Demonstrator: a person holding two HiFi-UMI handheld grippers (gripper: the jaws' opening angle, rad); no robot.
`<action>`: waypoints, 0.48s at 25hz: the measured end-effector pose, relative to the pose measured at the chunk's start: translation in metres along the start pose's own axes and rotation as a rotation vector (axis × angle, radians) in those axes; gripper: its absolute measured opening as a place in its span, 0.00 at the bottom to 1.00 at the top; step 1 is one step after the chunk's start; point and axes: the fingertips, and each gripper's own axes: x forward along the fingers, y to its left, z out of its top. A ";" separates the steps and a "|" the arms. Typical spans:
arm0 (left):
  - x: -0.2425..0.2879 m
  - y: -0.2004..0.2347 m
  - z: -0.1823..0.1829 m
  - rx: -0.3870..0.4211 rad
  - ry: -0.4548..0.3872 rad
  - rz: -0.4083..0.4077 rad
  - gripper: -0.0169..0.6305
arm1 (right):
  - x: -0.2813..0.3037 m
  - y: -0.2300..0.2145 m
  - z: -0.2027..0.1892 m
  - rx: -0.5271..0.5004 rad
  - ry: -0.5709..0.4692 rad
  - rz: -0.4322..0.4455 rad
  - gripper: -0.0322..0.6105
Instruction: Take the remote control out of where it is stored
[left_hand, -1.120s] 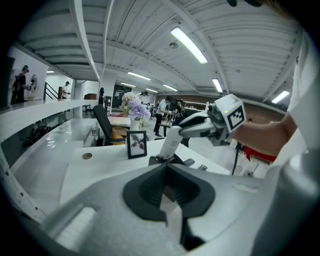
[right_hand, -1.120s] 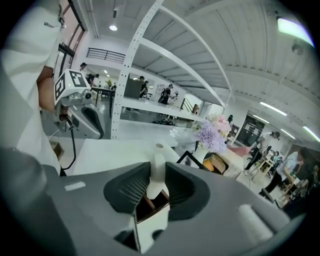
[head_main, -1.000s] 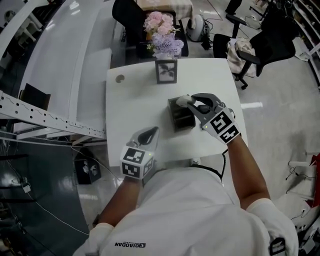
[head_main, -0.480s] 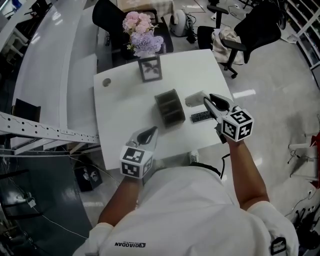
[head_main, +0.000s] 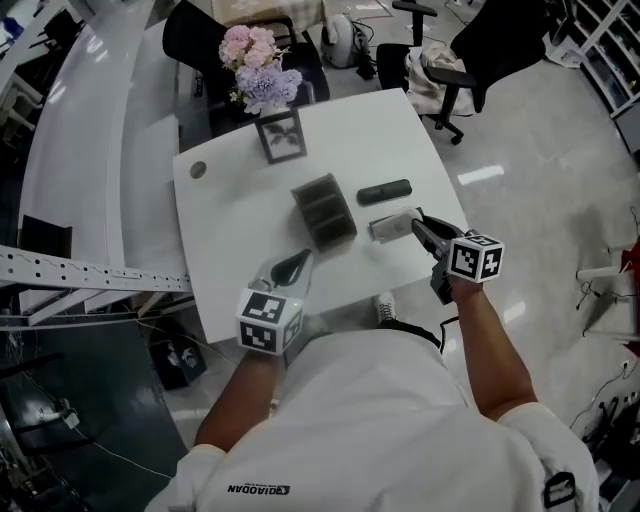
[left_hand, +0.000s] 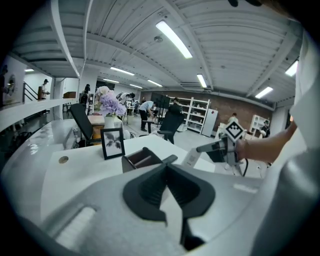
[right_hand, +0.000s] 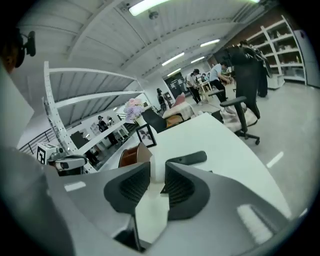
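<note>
White remote control (head_main: 390, 226) sits clamped between the right tongs (head_main: 416, 224), whose jaws are partly closed against its sides. It is out of the dark storage box (head_main: 323, 210) and low over the table (head_main: 230, 200), just right of the box. A black remote (head_main: 385, 192) lies flat on the table a little beyond. The left tongs (head_main: 299, 263) hover at the near edge, jaws together, holding nothing.

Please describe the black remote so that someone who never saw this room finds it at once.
Find the white table, then the dark storage box in its middle. Right of the box in the head view, the black remote lies flat on the tabletop. Unlike the white remote nearby, it is dark and not held.
</note>
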 end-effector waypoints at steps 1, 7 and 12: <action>0.001 -0.001 0.000 0.002 0.001 -0.003 0.03 | -0.001 -0.005 -0.010 0.039 0.016 0.004 0.20; 0.003 -0.003 0.000 0.005 0.006 -0.009 0.03 | -0.003 -0.027 -0.057 0.230 0.089 -0.002 0.20; 0.004 -0.007 -0.001 0.003 0.013 -0.010 0.03 | -0.010 -0.044 -0.069 0.330 0.069 -0.012 0.20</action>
